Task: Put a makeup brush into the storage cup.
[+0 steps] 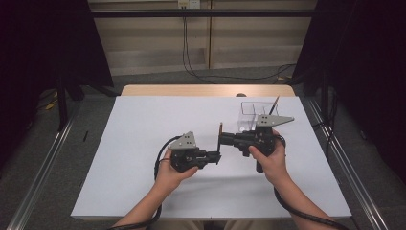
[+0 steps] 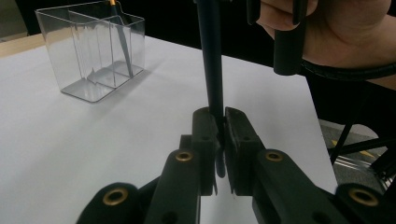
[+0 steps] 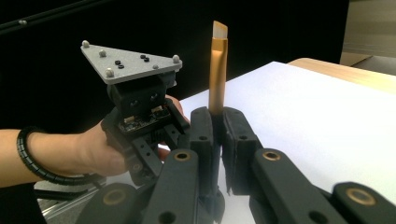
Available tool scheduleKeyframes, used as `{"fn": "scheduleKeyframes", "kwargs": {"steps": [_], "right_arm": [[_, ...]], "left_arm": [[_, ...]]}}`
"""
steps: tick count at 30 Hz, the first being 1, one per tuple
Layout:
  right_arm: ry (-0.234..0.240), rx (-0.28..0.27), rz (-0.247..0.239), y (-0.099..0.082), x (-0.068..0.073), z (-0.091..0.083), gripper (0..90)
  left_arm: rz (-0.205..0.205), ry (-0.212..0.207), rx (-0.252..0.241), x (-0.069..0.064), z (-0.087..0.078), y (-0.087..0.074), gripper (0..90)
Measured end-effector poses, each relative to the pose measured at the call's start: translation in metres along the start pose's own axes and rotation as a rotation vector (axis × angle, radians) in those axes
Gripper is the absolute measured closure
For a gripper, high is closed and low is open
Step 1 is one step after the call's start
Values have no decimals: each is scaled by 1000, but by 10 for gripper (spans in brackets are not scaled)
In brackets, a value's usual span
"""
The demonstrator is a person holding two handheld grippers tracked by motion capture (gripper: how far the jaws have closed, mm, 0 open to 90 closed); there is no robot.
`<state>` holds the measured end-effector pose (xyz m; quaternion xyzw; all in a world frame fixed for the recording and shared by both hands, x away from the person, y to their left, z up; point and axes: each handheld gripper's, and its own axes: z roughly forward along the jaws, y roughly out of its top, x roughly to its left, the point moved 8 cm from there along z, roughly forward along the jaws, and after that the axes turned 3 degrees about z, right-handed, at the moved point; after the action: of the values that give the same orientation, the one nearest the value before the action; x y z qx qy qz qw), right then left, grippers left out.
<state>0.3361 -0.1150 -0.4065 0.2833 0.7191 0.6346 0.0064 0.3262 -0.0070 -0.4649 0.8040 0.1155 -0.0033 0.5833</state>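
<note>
High view: clear organizer (image 1: 249, 115) behind brush (image 1: 220, 137).

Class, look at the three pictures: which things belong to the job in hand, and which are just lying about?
Part of the job:
- brush, clamped by both grippers
- left gripper
- right gripper
- clear box, already holding another brush

Just lying about:
- cables on the floor
- white table top, merely the work surface

Lab: black curtains (image 1: 43, 43), rail frame (image 1: 45, 163), white table (image 1: 143, 124).
</note>
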Motion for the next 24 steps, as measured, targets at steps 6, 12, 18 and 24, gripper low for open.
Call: {"fn": "scheduleKeyframes", "kwargs": {"steps": [6, 12, 18, 24], "right_arm": [[0, -12, -12, 2, 1, 0, 833], [-16, -27, -20, 6, -2, -5, 833], [-35, -37, -25, 6, -7, -12, 833], [-51, -35, -37, 7, -9, -17, 833]], "left_arm": [[-19, -21, -25, -1, -1, 2, 795], [-55, -46, -68, -1, -7, 7, 641], [-72, -28, -86, 2, -16, 11, 427], [-76, -28, -69, 5, -26, 11, 286]]}}
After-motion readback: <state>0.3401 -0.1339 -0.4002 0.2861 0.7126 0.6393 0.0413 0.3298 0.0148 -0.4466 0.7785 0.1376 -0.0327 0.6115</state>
